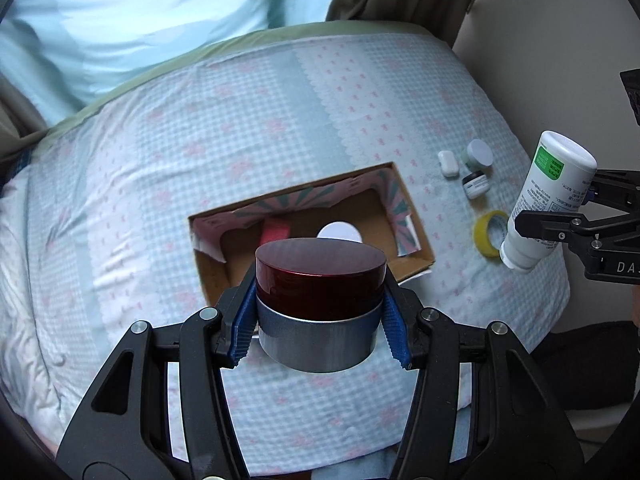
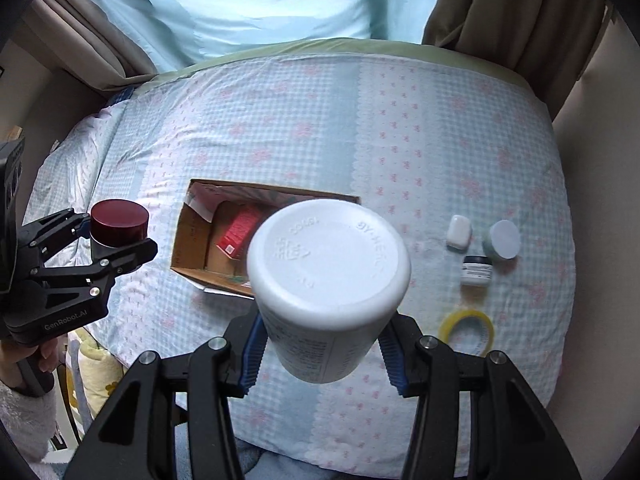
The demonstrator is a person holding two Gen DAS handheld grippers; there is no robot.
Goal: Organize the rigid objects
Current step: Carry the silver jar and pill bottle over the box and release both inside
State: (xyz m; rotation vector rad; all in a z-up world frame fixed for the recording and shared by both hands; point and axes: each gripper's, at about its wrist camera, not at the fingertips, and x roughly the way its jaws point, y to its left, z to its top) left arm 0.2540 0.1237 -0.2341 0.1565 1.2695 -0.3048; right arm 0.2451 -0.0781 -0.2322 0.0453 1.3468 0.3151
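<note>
Left tongs [image 1: 320, 316]: blue pads clamped on either side of a round jar [image 1: 320, 300] with dark red lid and silver-grey base, lid facing away from the camera. Jar is lifted clear of the bed [image 1: 360, 80], which is covered in a blue-check sheet with pink flowers.

Right tongs [image 2: 324, 356]: closed on a white bottle [image 2: 328, 276], gripped around its body, flat moulded end toward the camera. Seen from the left wrist, the bottle is tilted, green label patch near its upper end, also off the bed.

Beyond and below both tongs: an open cardboard box [image 2: 188, 236] lying on the bed, patterned paper lining its walls. Inside it, a red carton [image 2: 236, 234] and a white round item [image 1: 339, 232]; what the latter is cannot be told.

To the right of the right tongs, on the sheet: a small white case [image 2: 459, 232], a pale jar with a grey-blue lid [image 2: 502, 240] just beside it, a small dark-lidded pot [image 2: 475, 270] nearer the tongs, and a yellow tape roll [image 2: 466, 326] closest to the right pad. All four are outside the box, apart from one another.

A hand [image 2: 38, 354] in a fuzzy white sleeve holds the left tongs' handle.
</note>
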